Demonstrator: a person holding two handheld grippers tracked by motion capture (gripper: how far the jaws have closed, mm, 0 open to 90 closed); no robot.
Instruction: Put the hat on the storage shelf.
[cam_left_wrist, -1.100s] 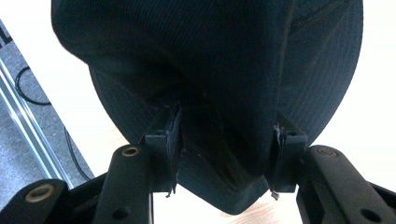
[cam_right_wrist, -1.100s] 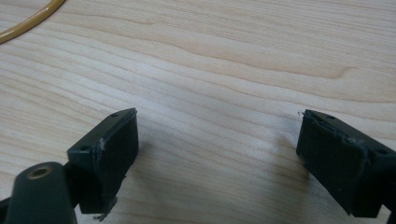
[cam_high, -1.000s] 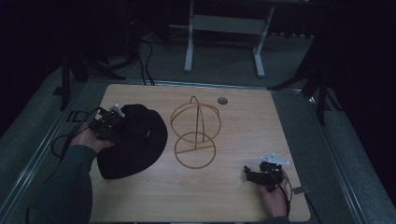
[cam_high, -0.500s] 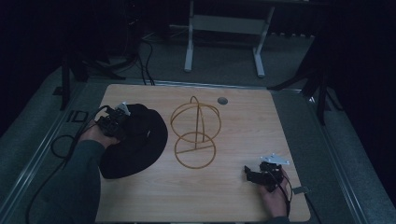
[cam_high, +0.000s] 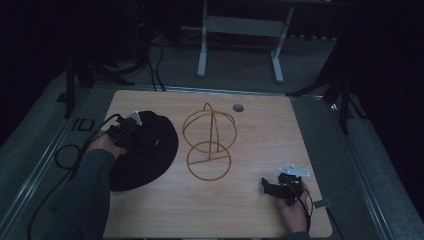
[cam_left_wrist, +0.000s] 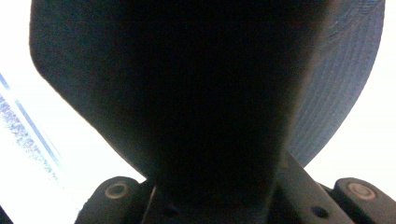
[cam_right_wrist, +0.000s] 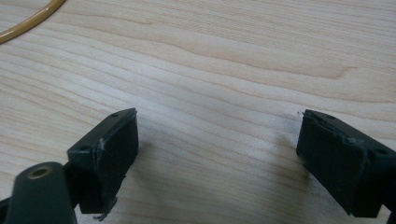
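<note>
A black wide-brimmed hat (cam_high: 150, 150) lies on the left part of the wooden table (cam_high: 260, 130). My left gripper (cam_high: 131, 131) sits at the hat's far-left edge, shut on the brim. In the left gripper view the dark hat fabric (cam_left_wrist: 196, 84) runs down between the jaws and hides their tips. A gold wire hat stand (cam_high: 209, 142) is upright at the table's middle, just right of the hat. My right gripper (cam_high: 270, 187) rests low over the table near the front right, open, with bare wood between its pads (cam_right_wrist: 217, 154).
A small round grommet (cam_high: 238, 107) is set in the table behind the stand. A curve of the stand's base ring (cam_right_wrist: 32, 18) shows at the top left of the right gripper view. Cables trail off the table's left side (cam_high: 67, 155).
My left gripper has shifted a little to the right along the hat's edge. The right gripper and the stand have stayed put.
</note>
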